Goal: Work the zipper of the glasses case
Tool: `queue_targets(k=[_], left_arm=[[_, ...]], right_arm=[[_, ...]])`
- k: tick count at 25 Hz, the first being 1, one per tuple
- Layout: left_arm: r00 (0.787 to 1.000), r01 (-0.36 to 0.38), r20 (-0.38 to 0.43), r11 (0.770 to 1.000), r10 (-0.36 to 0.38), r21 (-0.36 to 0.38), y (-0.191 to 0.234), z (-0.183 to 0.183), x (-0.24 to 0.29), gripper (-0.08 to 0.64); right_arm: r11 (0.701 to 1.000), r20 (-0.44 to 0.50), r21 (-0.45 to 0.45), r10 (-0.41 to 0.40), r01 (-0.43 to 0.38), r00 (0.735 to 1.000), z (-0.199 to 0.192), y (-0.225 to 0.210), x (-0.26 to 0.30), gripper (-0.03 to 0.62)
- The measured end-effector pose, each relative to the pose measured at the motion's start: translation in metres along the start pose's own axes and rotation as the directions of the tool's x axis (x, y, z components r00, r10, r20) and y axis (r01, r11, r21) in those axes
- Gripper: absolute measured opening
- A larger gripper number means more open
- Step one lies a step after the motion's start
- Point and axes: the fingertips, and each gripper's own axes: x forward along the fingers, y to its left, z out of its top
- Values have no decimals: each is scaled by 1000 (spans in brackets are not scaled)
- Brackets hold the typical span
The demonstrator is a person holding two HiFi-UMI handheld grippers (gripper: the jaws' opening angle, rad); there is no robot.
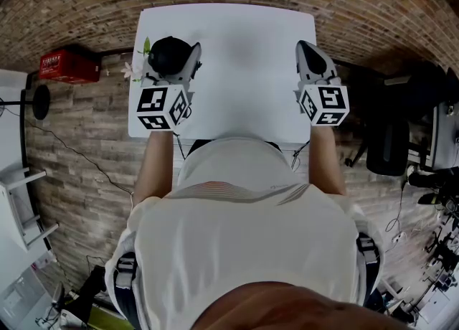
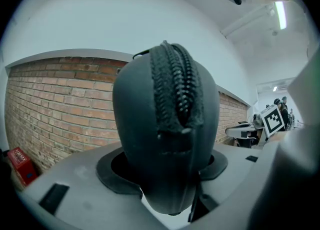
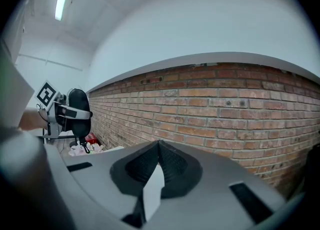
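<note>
A black, rounded hard-shell glasses case (image 1: 167, 52) shows at the upper left of the head view, over the left edge of the white rectangular tabletop (image 1: 244, 70). The left tool (image 1: 174, 63) is clamped on it. In the left gripper view, the case's black toothed zipper (image 2: 175, 84) runs up the middle of the frame. At upper right, the right tool (image 1: 310, 54) has its jaws together, empty.

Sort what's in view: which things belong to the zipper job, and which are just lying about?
Job: glasses case, its zipper, left gripper clamped on it, right gripper shut and empty.
Lying about: flowers, red box, office chair.
</note>
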Motion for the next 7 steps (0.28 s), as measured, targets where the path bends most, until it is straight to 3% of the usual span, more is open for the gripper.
queue_targets(k=[7], left_arm=[[1000, 5, -7, 1000, -5, 0, -3, 1, -3, 275]], right_arm=[[1000, -3, 2, 12, -12, 1000, 1, 4, -3, 51]])
